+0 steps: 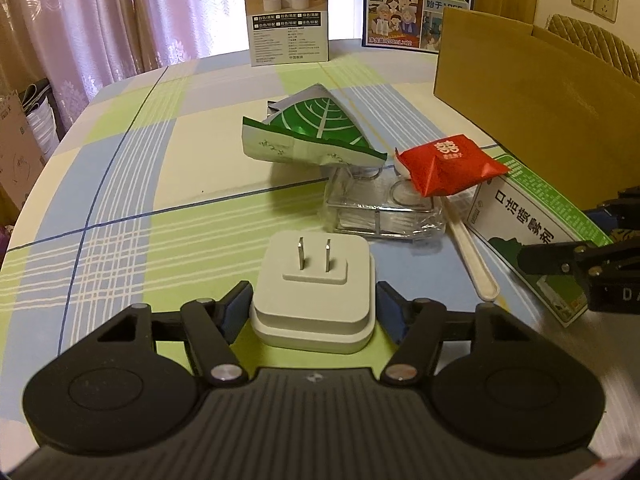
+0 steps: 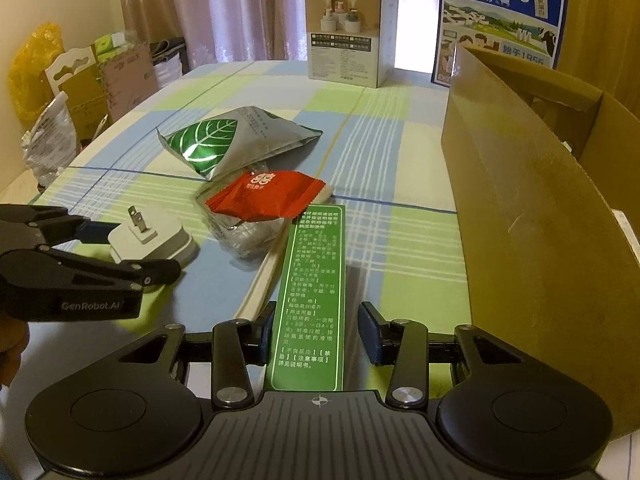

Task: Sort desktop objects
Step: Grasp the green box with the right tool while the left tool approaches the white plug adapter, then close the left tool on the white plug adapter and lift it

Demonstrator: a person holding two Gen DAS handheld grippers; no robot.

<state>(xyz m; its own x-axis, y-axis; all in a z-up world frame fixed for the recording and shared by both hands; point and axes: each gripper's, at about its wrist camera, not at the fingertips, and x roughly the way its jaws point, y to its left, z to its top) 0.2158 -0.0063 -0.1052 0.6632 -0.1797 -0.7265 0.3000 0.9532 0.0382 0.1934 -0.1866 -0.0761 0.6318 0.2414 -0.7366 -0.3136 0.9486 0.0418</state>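
Note:
A white plug adapter (image 1: 316, 292) lies prongs-up on the checked tablecloth (image 1: 120, 184). My left gripper (image 1: 314, 306) is shut on it, a blue pad against each side; the right wrist view shows this gripper (image 2: 128, 250) from the side around the adapter (image 2: 152, 236). My right gripper (image 2: 316, 332) stands open astride the near end of a long green-and-white spray box (image 2: 316, 280), with a gap at the right finger. One of its fingers (image 1: 552, 258) enters the left wrist view over that box (image 1: 520, 220).
Beyond lie a red snack packet (image 2: 264, 198) on a clear plastic tray (image 1: 380, 208), a green leaf pouch (image 2: 224, 140) and a white stick (image 1: 472, 252). An open cardboard box (image 2: 540, 200) walls the right side. A humidifier box (image 2: 348, 36) and milk carton (image 2: 500, 20) stand at the back.

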